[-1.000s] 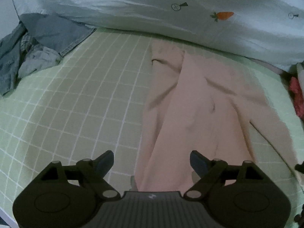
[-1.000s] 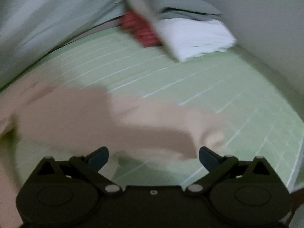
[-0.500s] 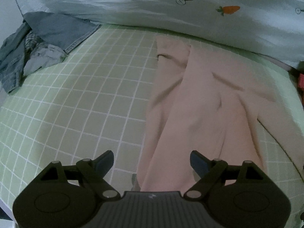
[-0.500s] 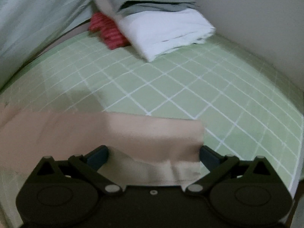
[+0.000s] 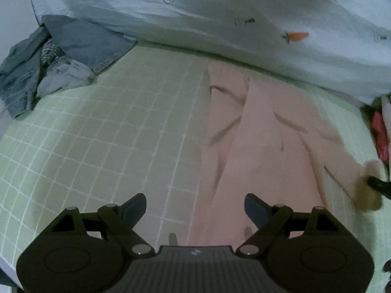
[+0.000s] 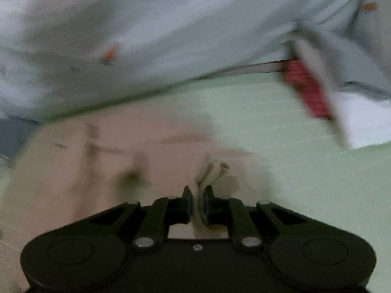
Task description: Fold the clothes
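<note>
The left gripper (image 5: 195,206) hangs low over the bed with its two fingers spread wide, nothing between them. The right gripper (image 6: 198,195) is clamped, its pads nearly meeting on a bunched fold of pink garment (image 6: 212,173). In the left wrist view, the right gripper shows only as a dark blur at the far right edge.

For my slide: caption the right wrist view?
Right gripper shut on the pink garment over the green checked sheet.
</note>
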`<state>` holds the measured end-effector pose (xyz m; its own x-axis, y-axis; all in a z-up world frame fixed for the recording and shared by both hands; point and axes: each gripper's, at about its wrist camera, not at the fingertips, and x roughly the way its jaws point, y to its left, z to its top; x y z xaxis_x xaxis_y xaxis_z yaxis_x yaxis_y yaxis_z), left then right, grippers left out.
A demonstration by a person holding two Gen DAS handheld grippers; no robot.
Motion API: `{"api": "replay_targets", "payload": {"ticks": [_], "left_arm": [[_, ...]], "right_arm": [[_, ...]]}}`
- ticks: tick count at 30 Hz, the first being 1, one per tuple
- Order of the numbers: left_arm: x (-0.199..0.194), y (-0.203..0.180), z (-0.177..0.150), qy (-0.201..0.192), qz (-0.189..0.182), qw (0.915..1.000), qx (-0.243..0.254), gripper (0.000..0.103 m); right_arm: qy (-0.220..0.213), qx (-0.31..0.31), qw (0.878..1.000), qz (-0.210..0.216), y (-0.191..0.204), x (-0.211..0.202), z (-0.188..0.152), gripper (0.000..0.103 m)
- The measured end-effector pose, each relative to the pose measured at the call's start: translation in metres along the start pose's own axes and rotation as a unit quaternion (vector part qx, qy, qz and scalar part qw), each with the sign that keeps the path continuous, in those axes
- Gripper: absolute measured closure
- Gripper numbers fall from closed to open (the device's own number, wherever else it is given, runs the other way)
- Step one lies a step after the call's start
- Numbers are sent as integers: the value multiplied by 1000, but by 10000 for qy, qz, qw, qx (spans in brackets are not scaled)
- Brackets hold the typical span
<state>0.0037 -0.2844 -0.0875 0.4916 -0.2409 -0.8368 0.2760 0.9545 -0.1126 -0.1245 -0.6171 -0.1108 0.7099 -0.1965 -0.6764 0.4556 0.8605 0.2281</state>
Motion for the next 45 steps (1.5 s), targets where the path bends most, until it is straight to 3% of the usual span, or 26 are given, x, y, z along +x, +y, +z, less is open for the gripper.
{"api": "replay_targets", "payload": {"ticks": [3, 4, 5, 7, 10, 14, 20, 28, 34, 37, 39, 41, 45], "left_arm": [[6, 10, 4, -38, -55, 9999, -83, 15], [11, 13, 6, 39, -84, 9999, -104, 15], [14, 15, 7, 79, -103, 9998, -133, 15], [18, 19, 10, 100, -125, 9997, -205, 15], [23, 21, 16, 78, -255, 9993, -267, 15], [34, 13, 23, 115, -296, 9995, -1, 15], [55, -2, 25, 263, -422, 9982, 348, 16], [98, -6, 32, 621, -534, 9962, 290, 24], [118, -4, 39, 767, -723, 9941, 268, 39], [119, -6, 42, 737, -815, 9932, 386, 54], [118, -9, 42, 677, -885, 9926, 488, 76], [116, -12, 41, 574, -927, 9920, 634, 87], [109, -16, 39, 390, -944, 9903, 939, 94]], "right_arm": [[-79, 543, 9882, 1430, 49, 0, 0, 88], [-52, 747, 9809, 1796, 61, 0, 0, 66], [-41, 866, 9790, 1846, 67, -2, 0, 34], [-80, 960, 9828, 1573, 74, -7, -3, 14], [-43, 685, 9947, 762, 68, -10, -10, 13], [324, 905, 9953, -109, 41, -6, -29, 12], [696, 866, 9915, -674, 23, 4, -50, 10], [1082, 734, 9844, -1174, 17, 19, -65, 9], [1304, 635, 9776, -1527, 20, 33, -69, 9], [1355, 600, 9756, -1622, 21, 36, -69, 8], [1421, 532, 9740, -1682, 23, 40, -70, 8], [1472, 459, 9731, -1714, 26, 42, -71, 7], [1470, 356, 9724, -1776, 31, 43, -71, 7]]}}
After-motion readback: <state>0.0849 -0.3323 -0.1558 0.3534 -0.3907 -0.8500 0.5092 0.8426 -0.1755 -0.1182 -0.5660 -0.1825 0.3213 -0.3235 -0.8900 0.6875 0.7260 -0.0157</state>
